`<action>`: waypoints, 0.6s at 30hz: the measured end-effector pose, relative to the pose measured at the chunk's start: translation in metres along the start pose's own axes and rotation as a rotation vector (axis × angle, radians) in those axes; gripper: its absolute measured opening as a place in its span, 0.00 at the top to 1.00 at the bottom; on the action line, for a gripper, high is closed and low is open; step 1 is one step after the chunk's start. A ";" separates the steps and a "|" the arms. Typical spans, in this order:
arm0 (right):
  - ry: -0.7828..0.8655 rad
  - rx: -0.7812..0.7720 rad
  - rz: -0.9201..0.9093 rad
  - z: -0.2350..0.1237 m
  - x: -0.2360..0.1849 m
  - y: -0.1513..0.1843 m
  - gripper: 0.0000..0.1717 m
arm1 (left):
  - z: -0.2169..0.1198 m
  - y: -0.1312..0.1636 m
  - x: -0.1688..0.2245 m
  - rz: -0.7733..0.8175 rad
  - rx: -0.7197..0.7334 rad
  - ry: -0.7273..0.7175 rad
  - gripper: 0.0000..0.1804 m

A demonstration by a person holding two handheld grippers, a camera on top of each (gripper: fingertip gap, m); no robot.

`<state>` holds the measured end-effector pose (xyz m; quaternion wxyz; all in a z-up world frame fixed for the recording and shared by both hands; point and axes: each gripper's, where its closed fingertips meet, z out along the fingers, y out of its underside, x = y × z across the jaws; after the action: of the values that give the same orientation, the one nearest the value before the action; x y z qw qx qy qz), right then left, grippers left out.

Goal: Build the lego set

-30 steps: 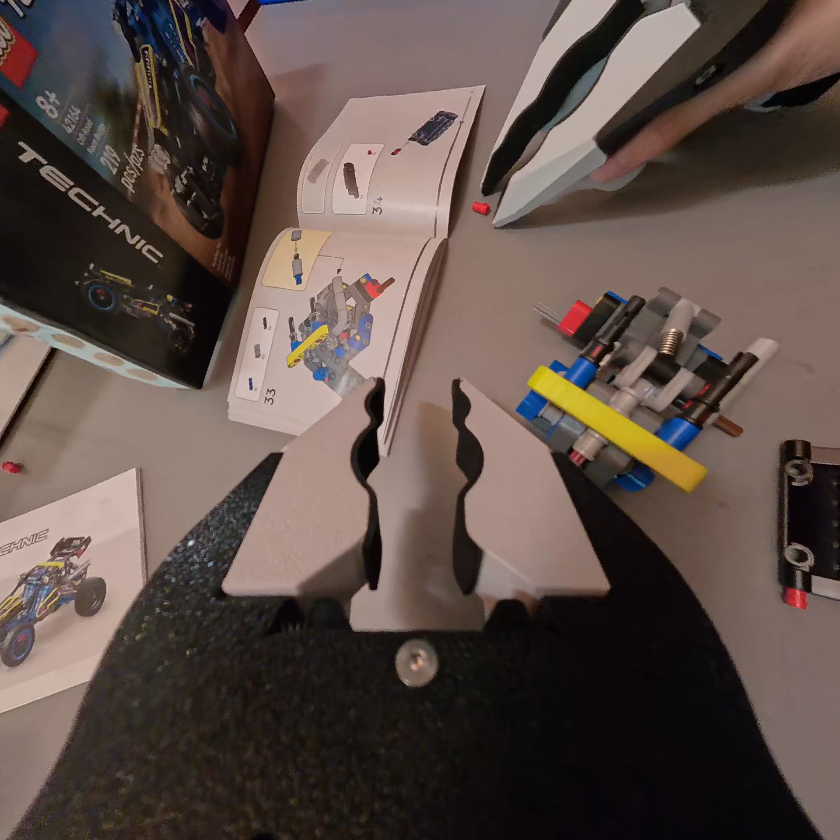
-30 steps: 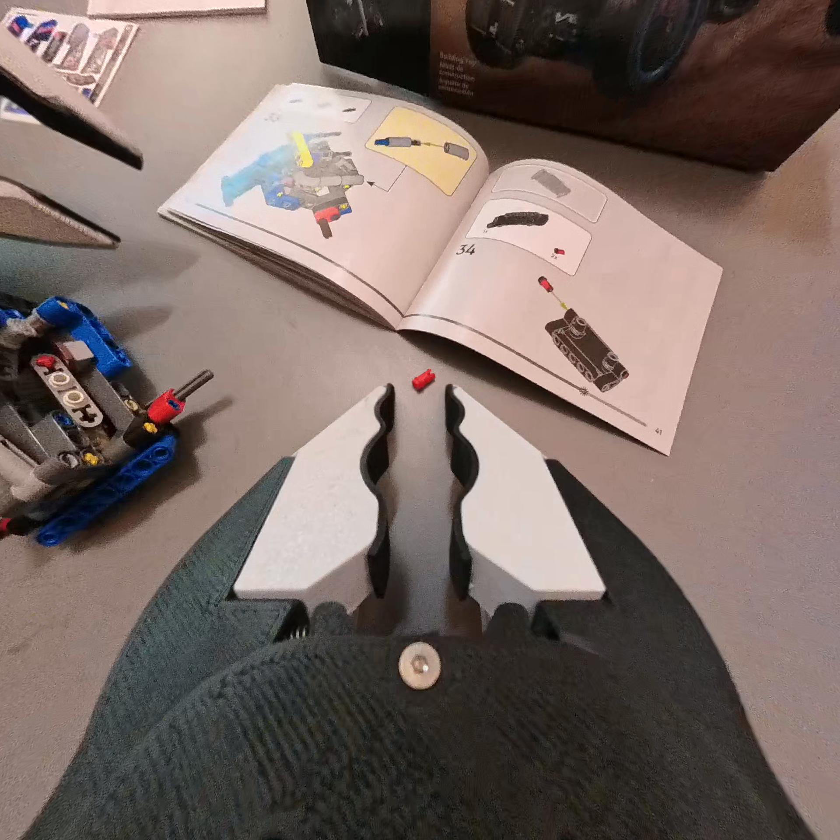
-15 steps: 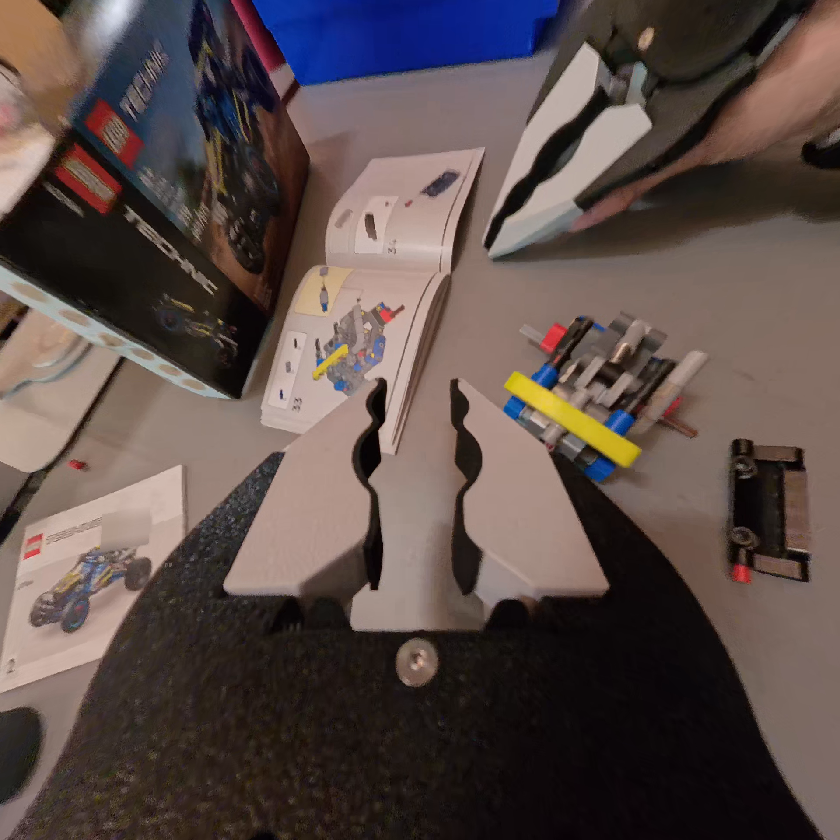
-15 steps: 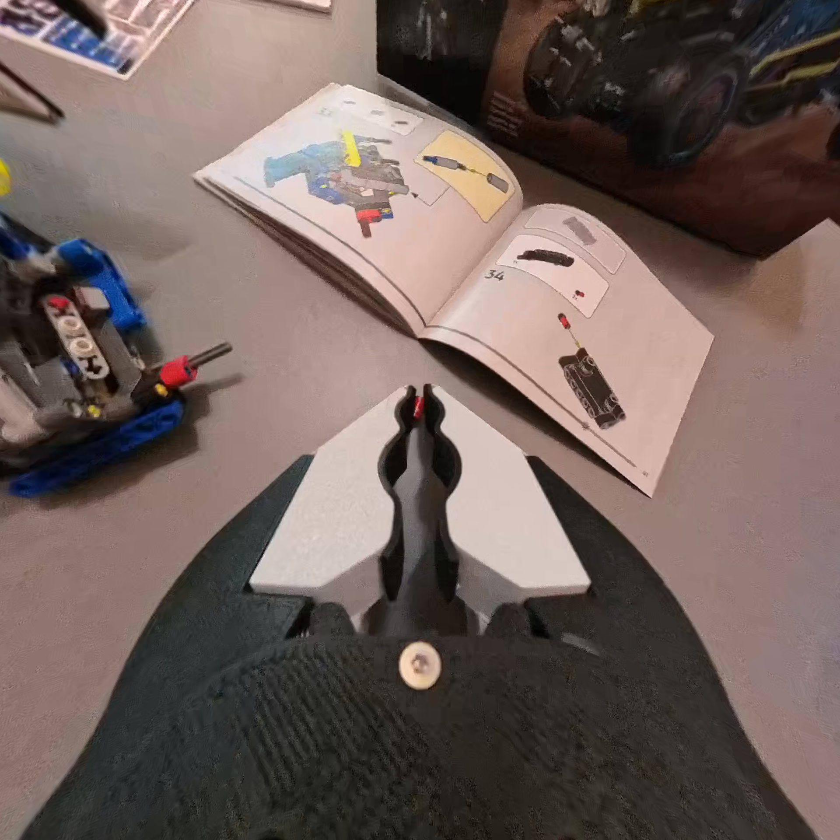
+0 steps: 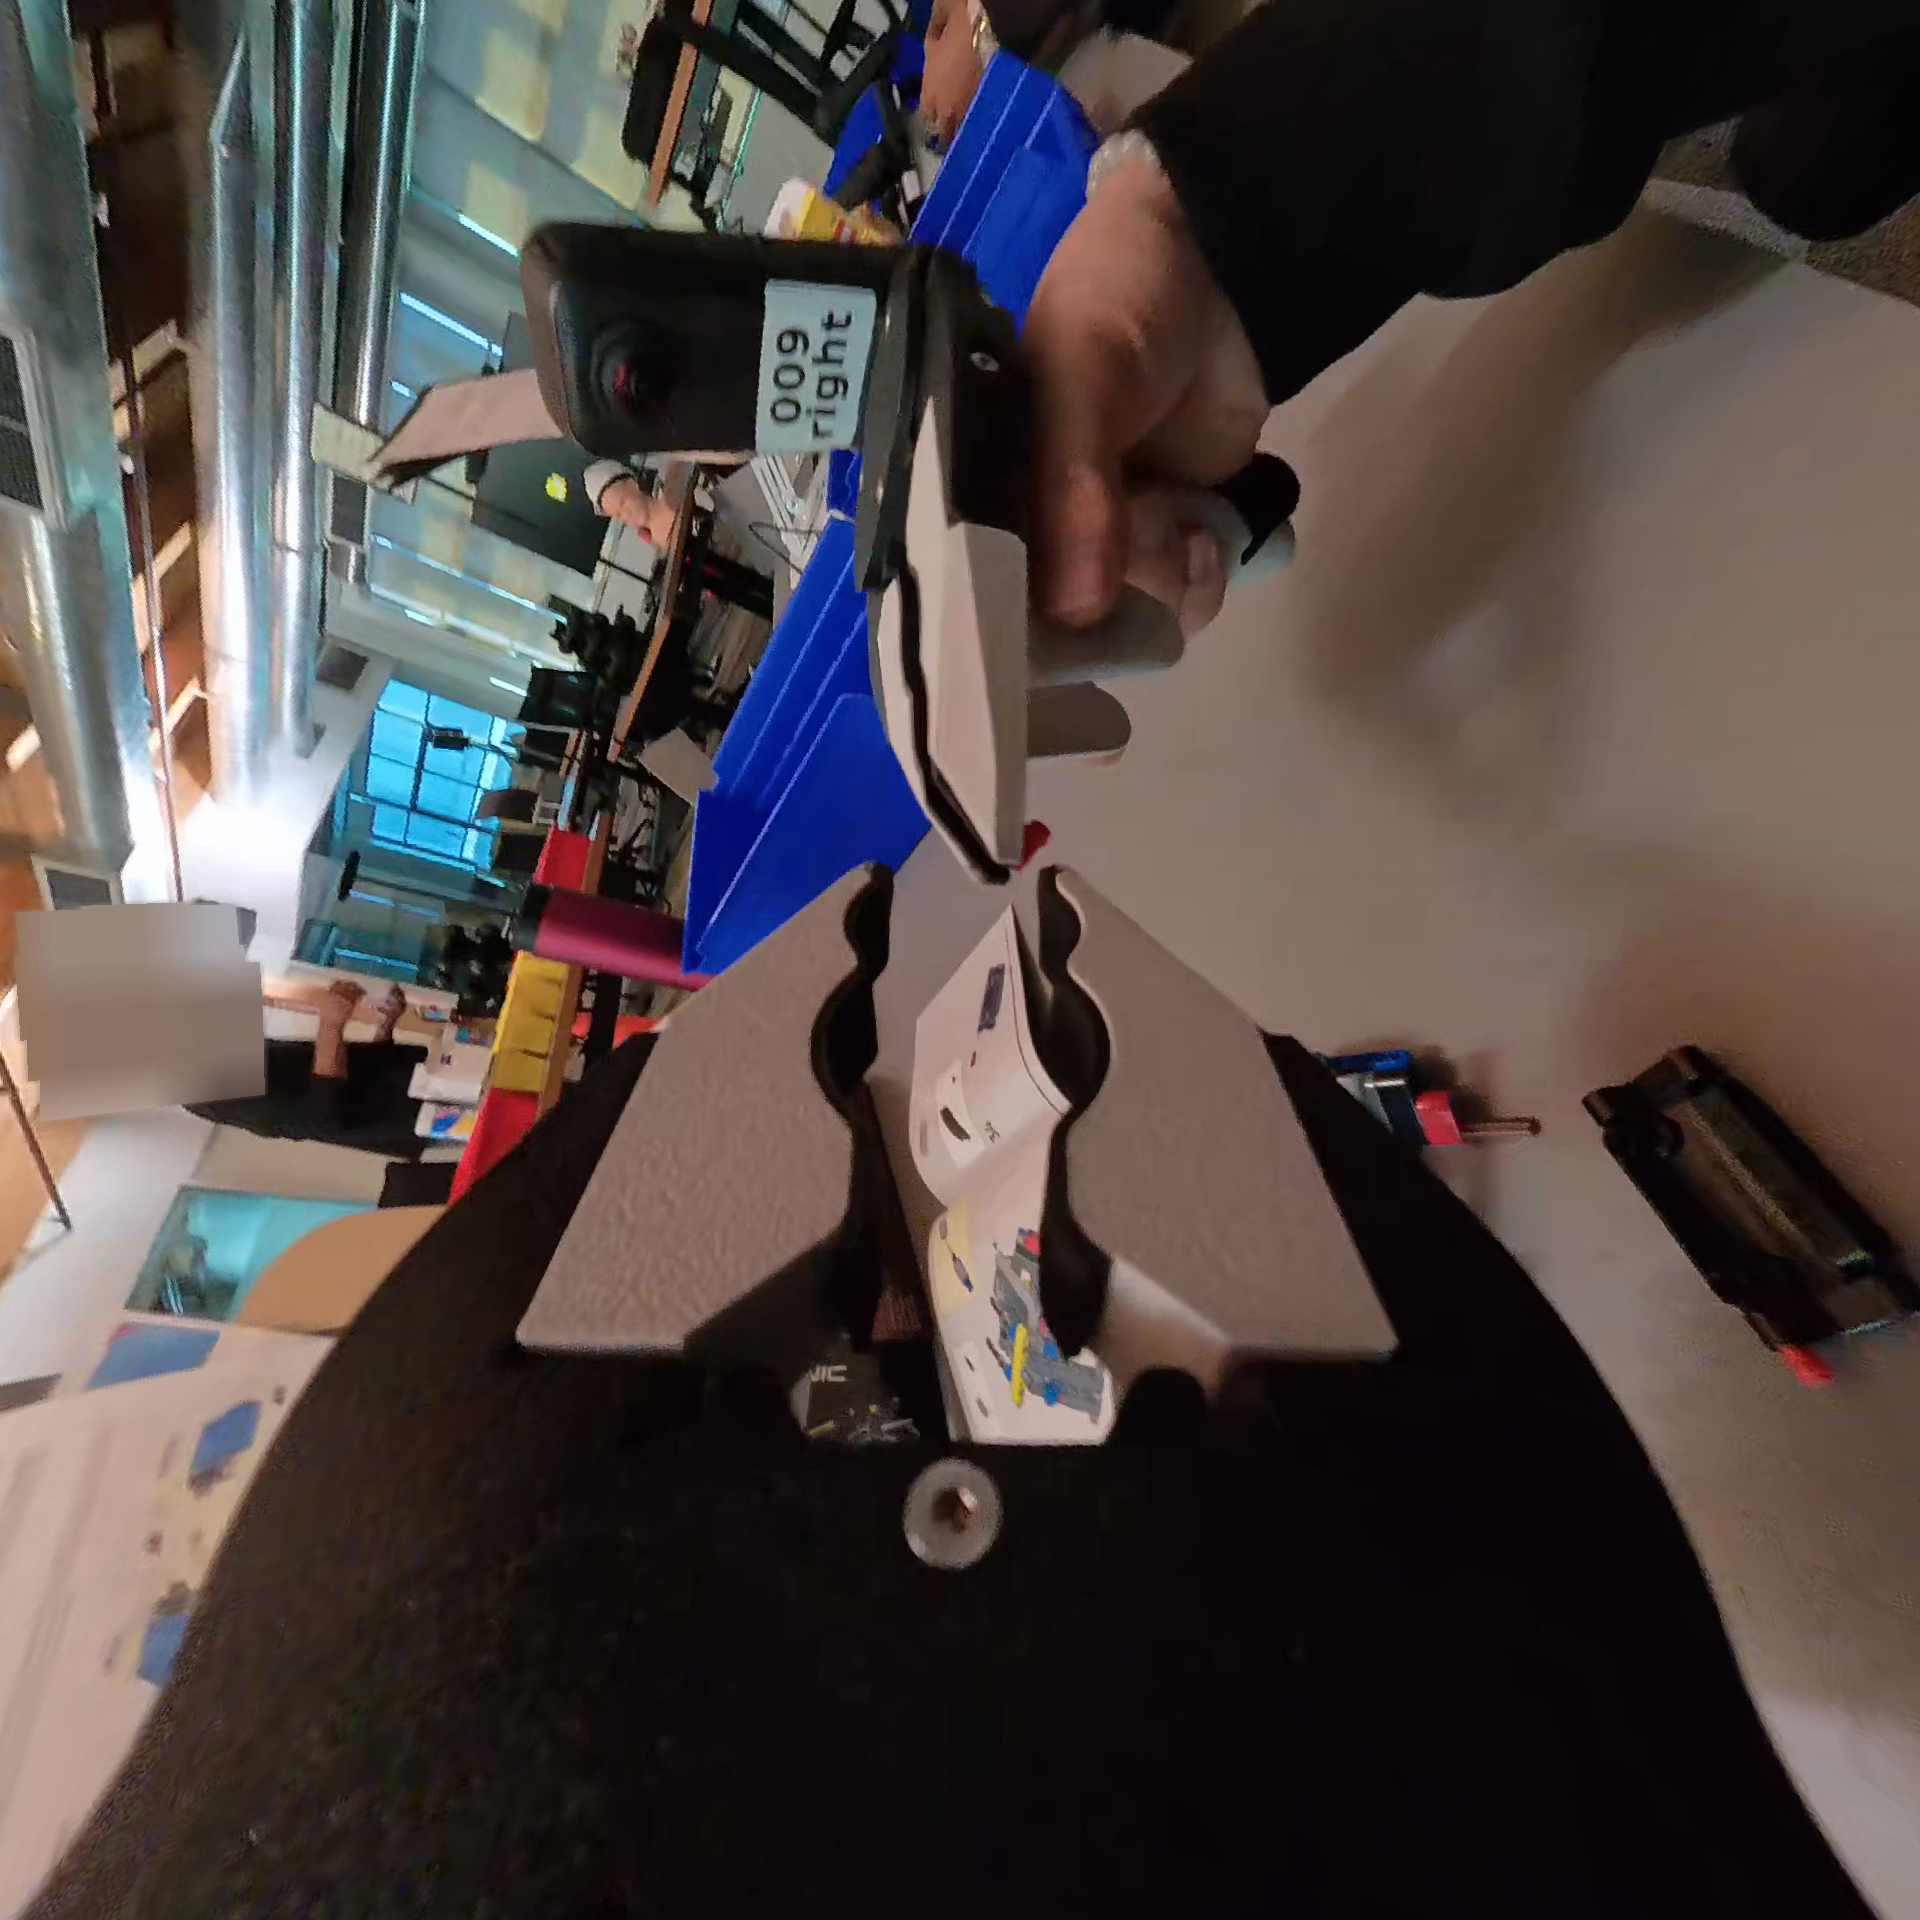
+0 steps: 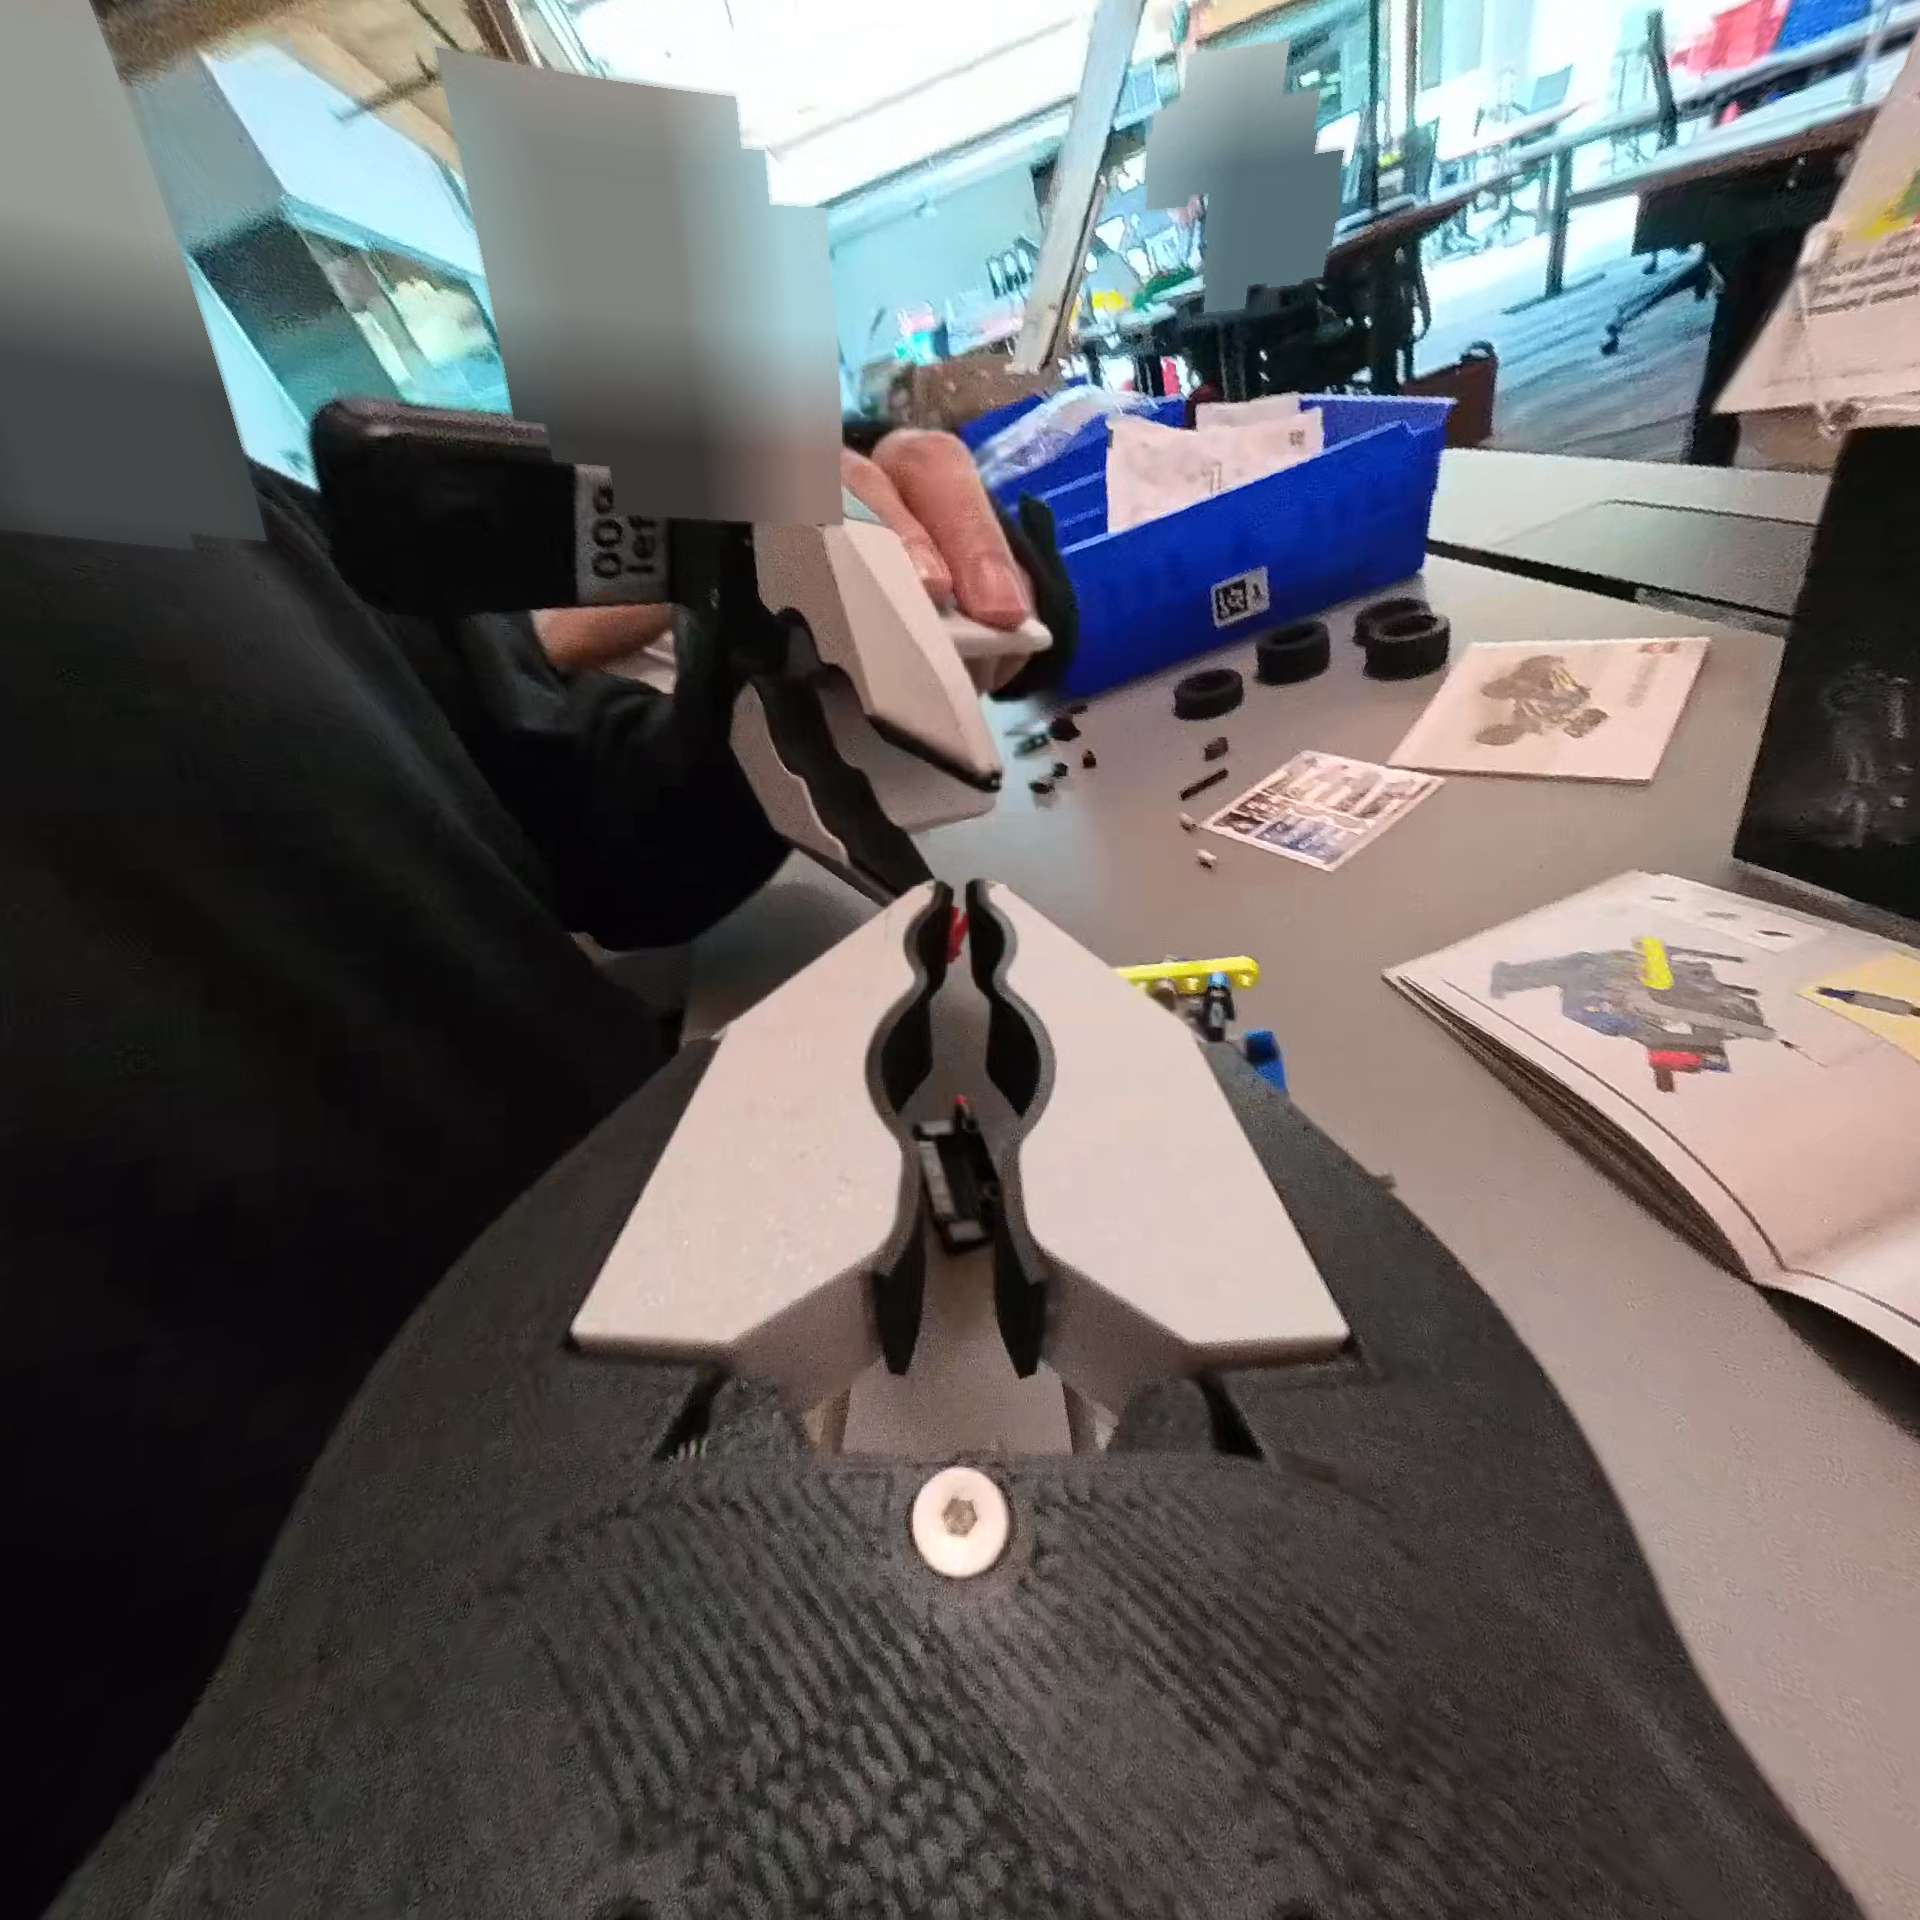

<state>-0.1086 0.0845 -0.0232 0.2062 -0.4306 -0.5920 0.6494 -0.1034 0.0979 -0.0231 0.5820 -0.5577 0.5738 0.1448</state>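
Note:
My right gripper (image 6: 958, 896) is shut on a small red pin (image 6: 956, 930), pinched at the very fingertips and held in the air. The left wrist view shows that gripper (image 5: 1003, 868) shut, with the red pin (image 5: 1034, 840) sticking out at its tip. My left gripper (image 5: 964, 883) is open and empty, raised, its fingertips just short of the right gripper's tip. It also shows in the right wrist view (image 6: 956, 826), jaws apart. Below lie a black block part (image 5: 1756, 1195) and the blue, grey and yellow brick assembly (image 6: 1205, 982).
An open instruction booklet (image 6: 1662, 1060) lies at the right. A blue bin (image 6: 1247, 540), black tyres (image 6: 1299, 655), a sticker sheet (image 6: 1320, 805), a leaflet (image 6: 1548, 707), small loose parts (image 6: 1070, 732) and a dark box (image 6: 1839, 675) stand farther back on the grey table (image 6: 1507, 1195).
My right gripper closed on the red pin on the table and lifted it. Both grippers rose and turned tip to tip. The left stayed open.

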 end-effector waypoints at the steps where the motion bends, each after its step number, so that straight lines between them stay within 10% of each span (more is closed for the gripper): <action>1: -0.051 0.040 0.008 -0.001 -0.008 -0.004 1.00 | -0.002 -0.004 0.001 0.012 0.007 0.005 0.86; 4: -0.090 0.103 0.008 -0.007 -0.011 -0.009 1.00 | -0.005 -0.003 0.006 -0.004 -0.015 0.042 0.86; 14: 0.095 -0.683 -0.083 -0.032 0.029 0.148 1.00 | -0.015 0.041 0.090 -0.299 -0.203 0.244 0.92; 18: 0.073 -0.729 -0.157 -0.022 0.027 0.155 0.99 | -0.018 0.050 0.106 -0.390 -0.233 0.229 0.92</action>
<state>-0.0681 0.0849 -0.1769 0.1095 -0.4518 -0.8078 0.3626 -0.1212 0.0496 -0.1296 0.4619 -0.7341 0.4968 0.0309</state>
